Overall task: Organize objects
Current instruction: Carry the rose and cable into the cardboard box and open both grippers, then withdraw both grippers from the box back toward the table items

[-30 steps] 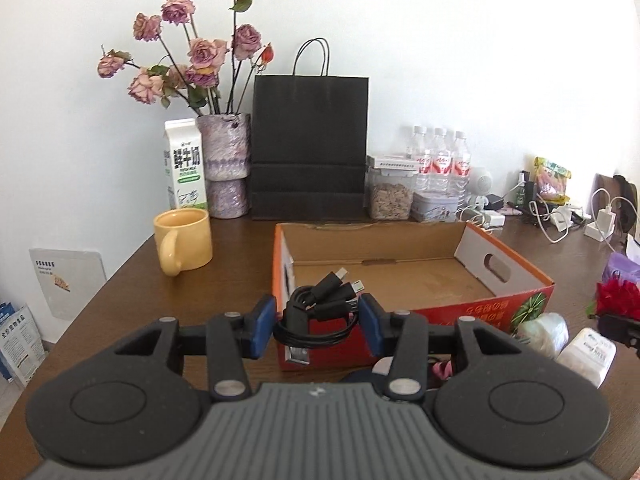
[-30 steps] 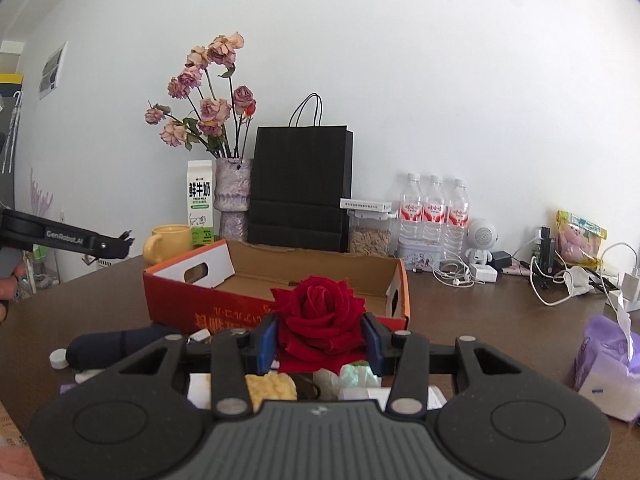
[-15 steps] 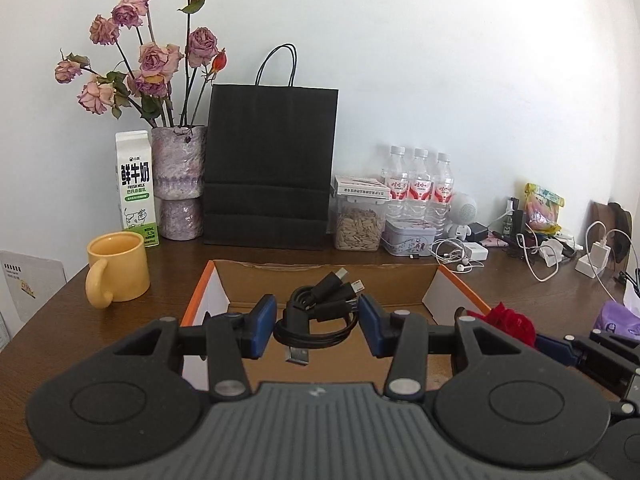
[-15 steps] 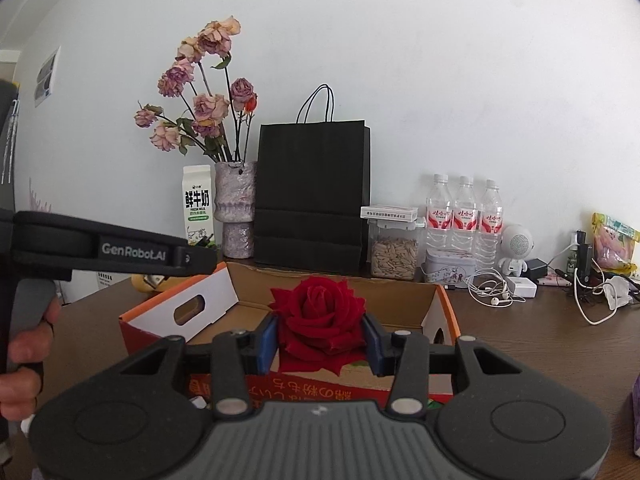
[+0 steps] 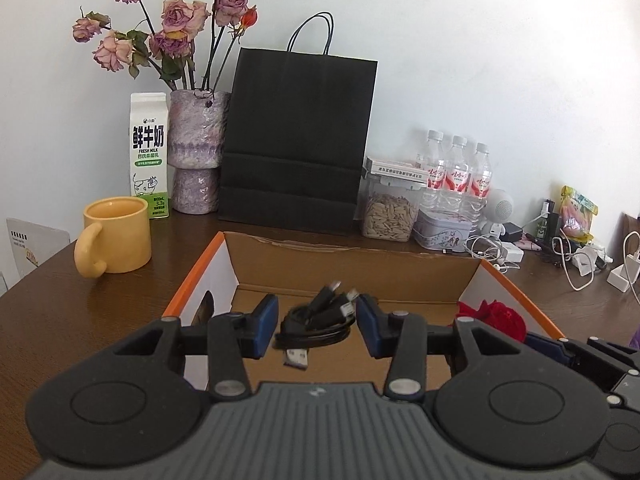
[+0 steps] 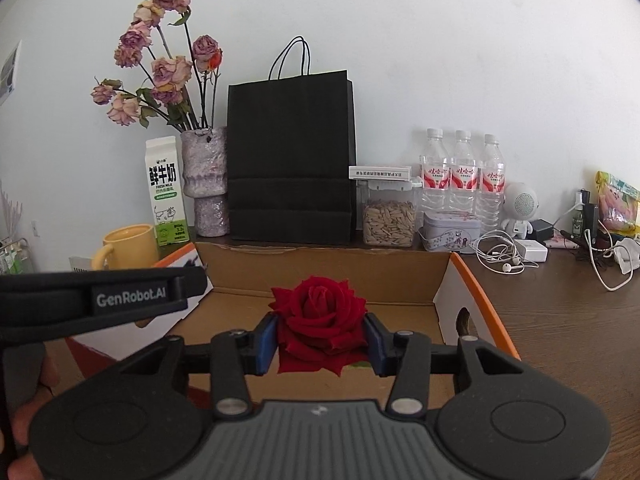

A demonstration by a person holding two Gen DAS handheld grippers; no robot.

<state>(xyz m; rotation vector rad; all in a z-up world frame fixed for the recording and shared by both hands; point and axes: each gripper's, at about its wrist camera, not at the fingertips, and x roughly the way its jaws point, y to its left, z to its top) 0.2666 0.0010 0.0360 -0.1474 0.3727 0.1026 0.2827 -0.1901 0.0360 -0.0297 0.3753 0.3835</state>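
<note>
An open cardboard box with orange rims (image 5: 352, 268) (image 6: 320, 272) lies on the brown table. My left gripper (image 5: 317, 326) is over the box. Its jaws have spread and a coiled black USB cable (image 5: 316, 320) is between them, blurred, with a gap on each side. My right gripper (image 6: 321, 338) is shut on a red rose (image 6: 320, 320) and holds it above the box. The rose (image 5: 496, 316) and the right gripper also show at the right in the left wrist view.
Behind the box stand a yellow mug (image 5: 116, 236), a milk carton (image 5: 148, 156), a vase of dried roses (image 5: 196, 148), a black paper bag (image 5: 296, 148), a seed jar (image 5: 388, 212), a tin (image 5: 444, 232) and water bottles (image 5: 456, 176). Chargers and cables (image 6: 520, 252) lie at the right.
Both grippers moved forward over the box. The left jaws opened and the cable came loose between them. The right gripper kept hold of the rose.
</note>
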